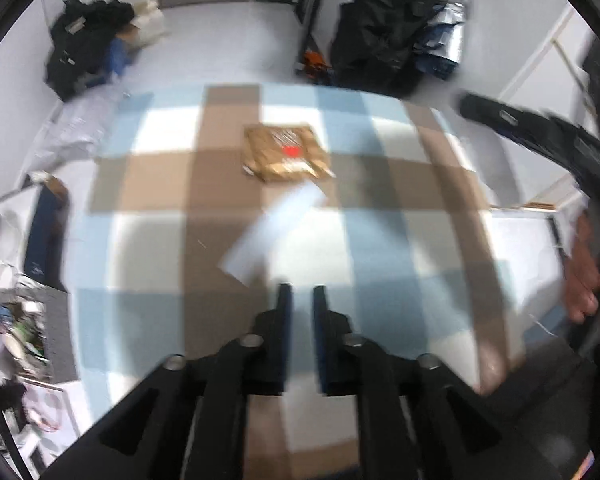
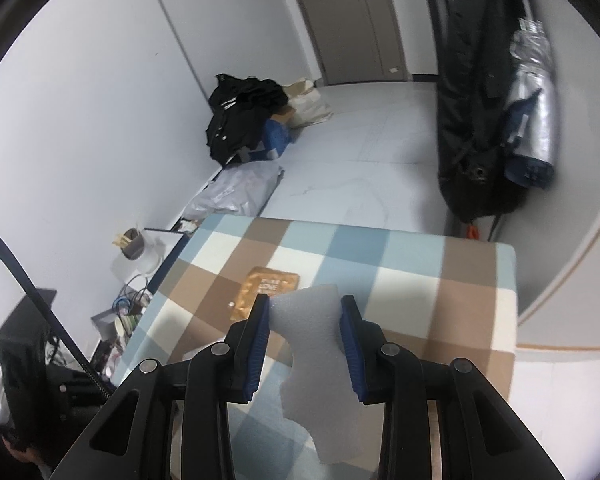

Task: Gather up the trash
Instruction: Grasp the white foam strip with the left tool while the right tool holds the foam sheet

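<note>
A table under a blue, brown and white checked cloth [image 1: 160,184] [image 2: 420,280] fills both views. On it lies a brown snack packet [image 1: 286,152] [image 2: 266,286]. My right gripper [image 2: 304,302] is shut on a ragged piece of white foam [image 2: 320,380], both blue pads pressing its sides. My left gripper [image 1: 302,292] hangs above the cloth, jaws a narrow gap apart with only cloth showing between them. A blurred white flat piece [image 1: 272,232] is just ahead of its fingertips, outside the jaws. Whether it rests on the cloth I cannot tell.
A person's hand [image 1: 584,280] grips a black device at the right edge. Black clothes [image 1: 84,40] [image 2: 244,116] and a grey plastic bag [image 2: 240,188] lie by the left wall. A cluttered box [image 1: 24,328] stands left of the table. A black bag [image 2: 476,120] hangs at the right.
</note>
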Available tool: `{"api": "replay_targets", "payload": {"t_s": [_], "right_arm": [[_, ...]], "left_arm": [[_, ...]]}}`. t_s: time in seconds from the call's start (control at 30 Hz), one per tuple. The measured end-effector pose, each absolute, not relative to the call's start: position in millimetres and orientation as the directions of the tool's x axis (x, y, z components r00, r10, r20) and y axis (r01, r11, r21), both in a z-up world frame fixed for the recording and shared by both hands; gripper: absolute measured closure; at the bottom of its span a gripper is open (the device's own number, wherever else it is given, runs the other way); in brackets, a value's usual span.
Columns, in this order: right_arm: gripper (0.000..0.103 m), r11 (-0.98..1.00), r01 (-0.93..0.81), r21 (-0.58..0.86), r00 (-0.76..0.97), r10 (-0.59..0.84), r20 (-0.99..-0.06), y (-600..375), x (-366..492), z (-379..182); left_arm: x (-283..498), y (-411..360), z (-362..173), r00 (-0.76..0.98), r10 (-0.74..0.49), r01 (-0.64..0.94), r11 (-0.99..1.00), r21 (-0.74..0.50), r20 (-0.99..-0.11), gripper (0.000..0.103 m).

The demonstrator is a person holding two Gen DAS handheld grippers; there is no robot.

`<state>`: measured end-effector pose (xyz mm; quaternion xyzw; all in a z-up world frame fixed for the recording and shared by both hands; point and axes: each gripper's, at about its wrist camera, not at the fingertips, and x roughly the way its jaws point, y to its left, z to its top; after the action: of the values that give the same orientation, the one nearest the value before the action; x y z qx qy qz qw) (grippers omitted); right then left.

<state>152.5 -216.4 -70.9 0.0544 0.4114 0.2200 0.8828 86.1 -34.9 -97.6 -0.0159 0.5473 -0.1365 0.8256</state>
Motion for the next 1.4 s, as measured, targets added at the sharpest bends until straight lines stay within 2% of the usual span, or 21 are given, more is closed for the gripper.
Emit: {"api": "replay_targets", "payload": {"t_s": [0.03,0.1,0.13,0.27,0.47,0.7,0.8,0.87,1.03,1.1,1.2,1.4], "right_arm": [[0.07,0.9,-0.336,0.278,0.567,0.429,-0.703,-220,152,-71],[0.07,0.903,-0.321,0.284,0.569,0.424,-0.704,-228,152,-72],[0.07,0.904,-0.315,0.287,0.57,0.423,-0.704,-231,152,-72],[0.07,0.907,-0.303,0.293,0.569,0.419,-0.707,-238,153,-74],[0.07,0.904,-0.307,0.298,0.573,0.425,-0.701,-241,158,-73],[0.07,0.9,-0.307,0.309,0.567,0.433,-0.701,-243,163,-75],[0.07,0.899,-0.306,0.314,0.568,0.437,-0.698,-244,163,-73],[0.07,0.898,-0.307,0.316,0.569,0.439,-0.695,-244,163,-72],[0.07,0.898,-0.302,0.32,0.567,0.439,-0.697,-245,162,-73],[0.07,0.897,-0.304,0.32,0.568,0.44,-0.696,-245,161,-72],[0.07,0.9,-0.31,0.306,0.575,0.434,-0.694,-244,158,-71],[0.07,0.903,-0.319,0.287,0.595,0.427,-0.682,-239,151,-67]], "left_arm": [[91,-35,-97,0.38,-0.223,0.204,0.967,-0.154,-0.897,0.074],[101,-38,-98,0.42,-0.22,0.23,0.964,-0.131,-0.88,0.039],[107,-40,-100,0.431,-0.203,0.248,0.963,-0.101,-0.879,0.035],[126,-51,-119,0.386,-0.15,0.32,0.947,-0.02,-0.91,0.034],[146,-57,-128,0.339,-0.192,0.369,0.928,-0.058,-0.921,0.034],[147,-57,-141,0.271,-0.178,0.413,0.909,-0.052,-0.946,0.034],[143,-57,-141,0.259,-0.215,0.445,0.892,-0.081,-0.942,0.034],[140,-61,-140,0.254,-0.214,0.471,0.879,-0.073,-0.943,0.038],[138,-61,-135,0.26,-0.192,0.458,0.887,-0.054,-0.946,0.069],[141,-57,-134,0.248,-0.195,0.417,0.906,-0.077,-0.949,0.085],[140,-50,-131,0.229,-0.222,0.379,0.917,-0.123,-0.948,0.093],[128,-52,-126,0.25,-0.211,0.389,0.916,-0.101,-0.945,0.098]]}}
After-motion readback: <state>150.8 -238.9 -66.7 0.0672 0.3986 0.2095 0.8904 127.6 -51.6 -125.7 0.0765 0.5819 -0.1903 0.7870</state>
